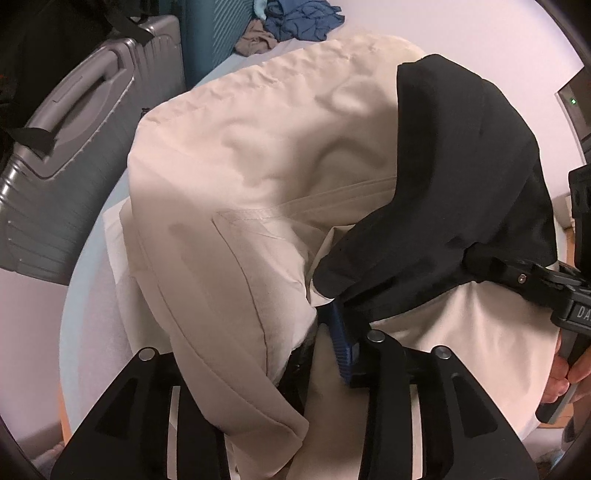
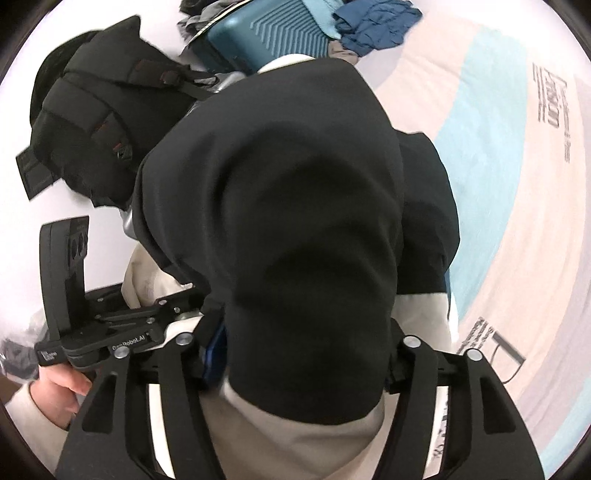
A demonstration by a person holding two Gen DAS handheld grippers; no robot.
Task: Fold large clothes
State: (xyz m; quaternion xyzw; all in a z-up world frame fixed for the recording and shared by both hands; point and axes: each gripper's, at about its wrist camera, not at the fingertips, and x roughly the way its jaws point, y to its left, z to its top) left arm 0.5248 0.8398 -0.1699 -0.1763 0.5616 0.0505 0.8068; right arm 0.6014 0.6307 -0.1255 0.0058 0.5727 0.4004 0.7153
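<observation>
A large cream jacket (image 1: 258,155) with a black panel (image 1: 465,158) lies bunched on the bed. In the left wrist view its cream folds drape over my left gripper (image 1: 319,350), hiding one finger; the other's blue pad (image 1: 341,343) shows beside the cloth. The jaws stand apart with cloth loose between them. In the right wrist view the black part (image 2: 303,221) bulges up between the spread fingers of my right gripper (image 2: 303,365), with cream cloth (image 2: 295,435) below it. The fingertips are hidden. A hand (image 2: 62,384) holds the left gripper's handle close on the left.
A grey suitcase (image 1: 74,166) and a teal one (image 2: 266,33) stand at the bed's far side, with a black backpack (image 2: 99,110) and a pile of blue clothes (image 2: 376,26). The bed sheet (image 2: 498,192), striped light blue and printed, stretches to the right.
</observation>
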